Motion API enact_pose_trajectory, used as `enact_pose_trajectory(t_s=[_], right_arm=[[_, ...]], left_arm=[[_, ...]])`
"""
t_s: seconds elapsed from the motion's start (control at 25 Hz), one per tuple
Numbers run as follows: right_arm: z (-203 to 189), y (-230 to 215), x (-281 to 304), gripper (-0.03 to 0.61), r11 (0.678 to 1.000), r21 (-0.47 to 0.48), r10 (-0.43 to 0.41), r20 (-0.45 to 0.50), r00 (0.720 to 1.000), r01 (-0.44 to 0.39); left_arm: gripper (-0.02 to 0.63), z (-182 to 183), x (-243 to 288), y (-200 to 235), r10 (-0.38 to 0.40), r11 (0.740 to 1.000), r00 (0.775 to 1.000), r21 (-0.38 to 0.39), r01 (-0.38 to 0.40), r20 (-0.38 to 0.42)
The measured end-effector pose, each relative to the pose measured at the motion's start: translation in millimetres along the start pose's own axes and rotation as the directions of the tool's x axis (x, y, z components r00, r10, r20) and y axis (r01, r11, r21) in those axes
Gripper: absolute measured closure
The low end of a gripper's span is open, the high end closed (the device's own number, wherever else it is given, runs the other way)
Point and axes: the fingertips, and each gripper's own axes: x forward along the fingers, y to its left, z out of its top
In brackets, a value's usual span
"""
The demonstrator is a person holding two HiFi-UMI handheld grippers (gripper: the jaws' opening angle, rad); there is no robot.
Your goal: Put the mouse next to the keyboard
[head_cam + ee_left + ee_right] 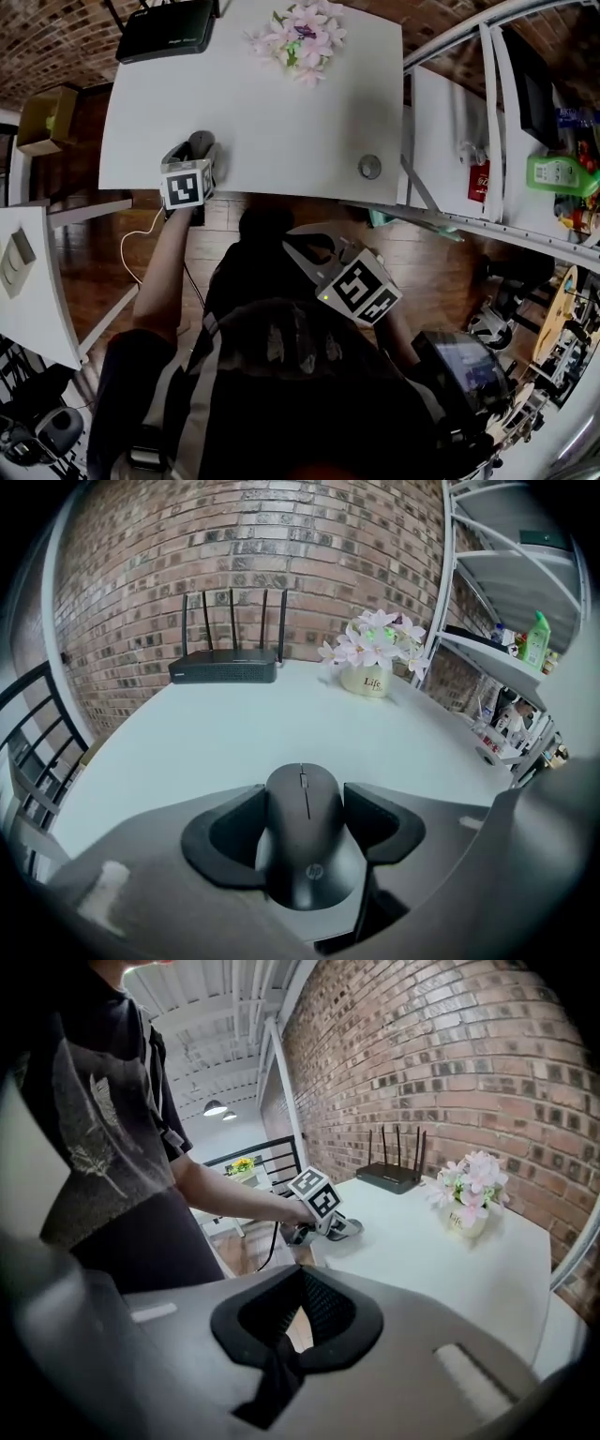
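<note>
**Count.** One mouse (305, 841), one router (225, 667), one pot of artificial flowers (370, 663), one round grommet (369, 167) set in the tabletop, and two grippers. All of these items are on one white table (169, 761).

**Grippers.** The left gripper (302, 803) has its two jaws closed against the flanks of the mouse, one pad on each side. The right gripper (282, 1353) has its jaws brought together at the tips with nothing between them. It is held off the table, over the wooden floor and close to the person's torso.

**Edges and room.** The mouse is just inside the table's near edge, toward the left corner. Whether its underside touches the surface cannot be told. Bare tabletop runs ahead of it and to its right. The router and the flowers stand well apart from it along the far edge, and the grommet lies near the right side.

**Orientation.** The mouse's long axis runs in line with the left gripper's jaws. Its wheel end points away from the person, toward the brick wall, and its logo end points back.
</note>
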Motion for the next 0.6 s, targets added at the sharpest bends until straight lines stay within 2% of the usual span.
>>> enact_pose_trajectory(t_s=[0.2,0.32,0.6], right_arm=[[-5.4,-1.8,-5.6,0.572,0.999,0.028,-0.033,-0.017,0.999,0.034],[-4.4,-2.8,-6.8,0.572,0.999,0.021,-0.034,-0.014,0.999,0.034],[-10.1,-17.9,-23.2,0.572,0.999,0.014,-0.034,0.019,0.999,0.034]], left_arm=[[0.342,-1.4,1.6,-9.1,-0.052,0.999,0.999,0.011,0.052,-0.015],[0.342,-2.7,3.1,-11.8,-0.046,0.998,0.998,0.043,0.048,-0.044],[0.342,-0.7,2.3,-14.6,-0.029,1.000,0.999,0.011,0.030,-0.031]])
